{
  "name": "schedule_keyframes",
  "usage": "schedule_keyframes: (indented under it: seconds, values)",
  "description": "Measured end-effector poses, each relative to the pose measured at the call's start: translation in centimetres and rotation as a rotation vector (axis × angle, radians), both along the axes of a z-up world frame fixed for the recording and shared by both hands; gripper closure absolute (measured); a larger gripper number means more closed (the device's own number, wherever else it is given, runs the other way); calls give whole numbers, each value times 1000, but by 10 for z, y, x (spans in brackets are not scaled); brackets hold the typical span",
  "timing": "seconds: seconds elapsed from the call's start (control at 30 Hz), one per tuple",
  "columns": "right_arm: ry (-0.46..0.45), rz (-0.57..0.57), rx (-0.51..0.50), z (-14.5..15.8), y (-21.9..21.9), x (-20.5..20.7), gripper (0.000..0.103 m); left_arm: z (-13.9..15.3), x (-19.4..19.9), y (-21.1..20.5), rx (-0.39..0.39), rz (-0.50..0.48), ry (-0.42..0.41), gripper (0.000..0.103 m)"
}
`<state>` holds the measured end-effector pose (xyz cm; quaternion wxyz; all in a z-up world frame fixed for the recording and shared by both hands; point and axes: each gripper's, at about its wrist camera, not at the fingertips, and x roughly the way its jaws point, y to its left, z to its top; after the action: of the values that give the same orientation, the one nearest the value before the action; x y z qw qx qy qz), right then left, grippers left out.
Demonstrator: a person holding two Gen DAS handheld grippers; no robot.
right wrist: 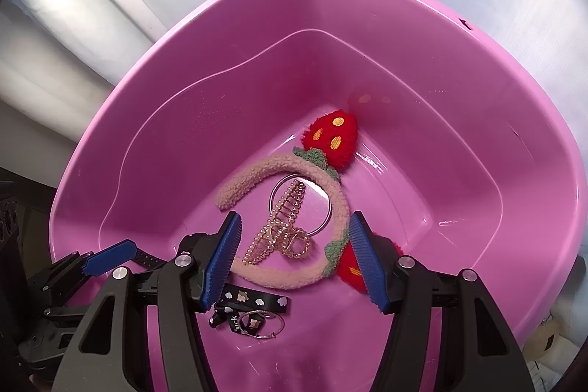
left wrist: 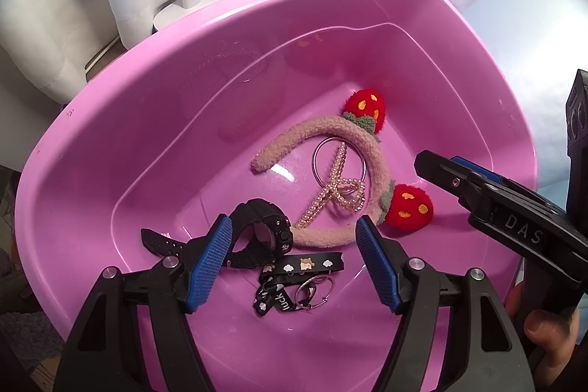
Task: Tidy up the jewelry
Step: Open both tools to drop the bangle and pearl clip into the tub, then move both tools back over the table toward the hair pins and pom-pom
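Both grippers hang released over the pink plastic basin (left wrist: pixel 121 120). The black digital wristwatch (left wrist: pixel 262 232) lies on its floor, just ahead of the left gripper (left wrist: pixel 294 261), strap running crosswise; the right gripper (right wrist: pixel 294 261) is farther.

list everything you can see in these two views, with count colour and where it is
basin: 1, pink plastic, fills both views, holds all the jewelry
headband: 1, beige fuzzy with two red strawberry ears, middle of basin floor
hair claw: 1, gold with pearls, inside the headband's curve, lying across the ring
ring: 1, large silver hoop, inside the headband's curve
watch: 1, black, left of the headband
strap: 1, black with cloud prints, near edge of the floor
small hoops: about 2, silver, on the strap
left gripper: open, over the watch and strap
right gripper: open, over the claw and headband
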<state>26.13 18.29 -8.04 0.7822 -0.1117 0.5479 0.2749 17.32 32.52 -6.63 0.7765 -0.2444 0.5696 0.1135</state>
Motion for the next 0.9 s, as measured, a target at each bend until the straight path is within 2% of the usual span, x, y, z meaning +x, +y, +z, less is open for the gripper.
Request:
schedule_keyframes:
  seconds: [0.17, 0.47, 0.6, 0.77, 0.9]
  values:
    - [-2, 7, 14, 2, 0, -1, 44, 5, -2, -3, 20, -2, -23, 31]
    - [-32, 17, 44, 9, -1, -7, 36, 19, -9, -13, 43, -42, -73, 21]
    - [-59, 0, 63, 17, -3, -11, 31, 34, -18, -17, 80, -58, -119, 19]
    - [-101, -15, 132, 40, -13, -22, 31, 57, -35, -15, 126, -68, -194, 17]
    - [-156, -20, 166, 60, -21, -39, 30, 78, -50, -22, 214, -115, -265, 12]
